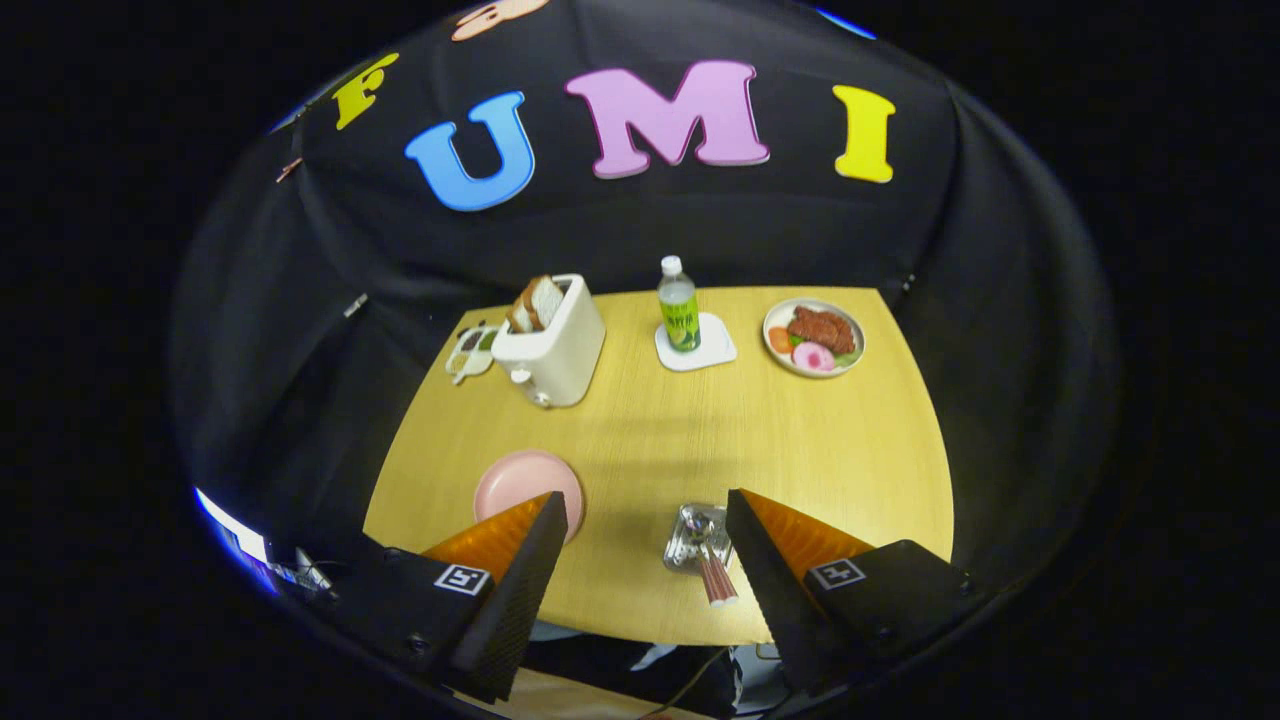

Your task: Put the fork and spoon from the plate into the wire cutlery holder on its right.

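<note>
Claw [645, 520] hangs wide apart and empty above the worktop [700, 440]. Pink plate [525, 480] beside one finger looks bare. Cutlery handles stand in the wire cutlery holder [690, 540] to its right, so the task appears finished.

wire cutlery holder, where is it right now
In the gripper view the wire cutlery holder stands near the table's front edge, right of the pink plate, against the inner side of the open gripper's right finger, with cutlery already in it.

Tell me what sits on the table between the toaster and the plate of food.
In the gripper view, a bottle on a white coaster. The open tongs hold nothing.
</note>
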`<state>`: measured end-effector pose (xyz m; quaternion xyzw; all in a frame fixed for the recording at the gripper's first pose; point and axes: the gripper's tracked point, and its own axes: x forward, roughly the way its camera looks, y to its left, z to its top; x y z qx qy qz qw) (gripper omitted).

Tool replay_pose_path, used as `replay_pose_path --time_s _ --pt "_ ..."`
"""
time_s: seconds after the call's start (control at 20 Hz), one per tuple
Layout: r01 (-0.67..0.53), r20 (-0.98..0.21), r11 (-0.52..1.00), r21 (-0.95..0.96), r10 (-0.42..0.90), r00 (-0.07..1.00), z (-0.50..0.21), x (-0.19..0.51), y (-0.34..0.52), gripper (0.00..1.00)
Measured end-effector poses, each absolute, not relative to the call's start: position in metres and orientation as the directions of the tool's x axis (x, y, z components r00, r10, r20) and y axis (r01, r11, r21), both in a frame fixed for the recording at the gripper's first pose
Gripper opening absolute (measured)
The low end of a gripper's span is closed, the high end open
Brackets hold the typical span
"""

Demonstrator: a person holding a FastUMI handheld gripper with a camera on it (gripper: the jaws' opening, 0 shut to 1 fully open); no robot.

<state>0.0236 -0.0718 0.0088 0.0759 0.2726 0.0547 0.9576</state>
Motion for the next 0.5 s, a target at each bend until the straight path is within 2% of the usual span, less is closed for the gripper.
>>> replay_pose_path --time_s 0.25,0.5 --pt "0.009 -0.248 0.99 0.144 0.028 0.968 0.087 0.026 -0.078 0.99" --pt "0.017 -0.026 0.998 0.065 -0.015 1.0 0.149 0.018 -0.075 0.99"
